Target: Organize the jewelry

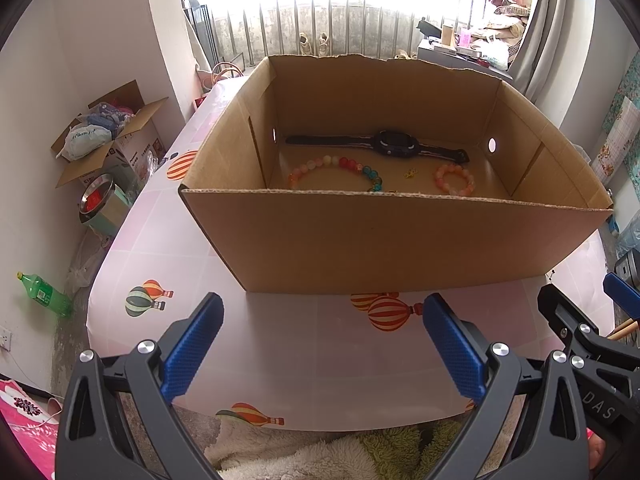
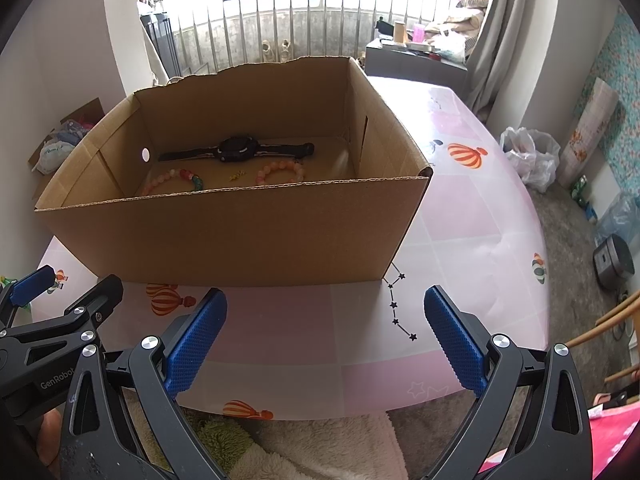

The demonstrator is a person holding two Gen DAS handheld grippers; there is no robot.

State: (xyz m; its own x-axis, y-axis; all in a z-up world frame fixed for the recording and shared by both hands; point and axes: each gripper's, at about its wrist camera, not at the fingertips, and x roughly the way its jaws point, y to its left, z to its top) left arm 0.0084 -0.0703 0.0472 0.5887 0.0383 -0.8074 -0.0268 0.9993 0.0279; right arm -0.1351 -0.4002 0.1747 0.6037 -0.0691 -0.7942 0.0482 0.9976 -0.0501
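An open cardboard box [image 1: 384,240] [image 2: 224,232] stands on the pink table. Inside lie a black watch [image 1: 394,145] [image 2: 238,149], a multicoloured bead bracelet [image 1: 336,171] [image 2: 176,182], a pink bead bracelet [image 1: 456,179] [image 2: 280,171] and a small gold piece [image 1: 410,173] [image 2: 236,176]. My left gripper [image 1: 322,310] is open and empty, in front of the box's near wall. My right gripper [image 2: 326,304] is open and empty, in front of the box's right corner. Each gripper shows at the edge of the other's view.
The table [image 1: 280,356] has a pink cloth with balloon prints. A fluffy blanket [image 2: 312,448] lies below its near edge. On the floor left are an open carton [image 1: 108,136], a metal bowl [image 1: 96,196] and a green bottle [image 1: 46,294]. A plastic bag [image 2: 530,156] lies right.
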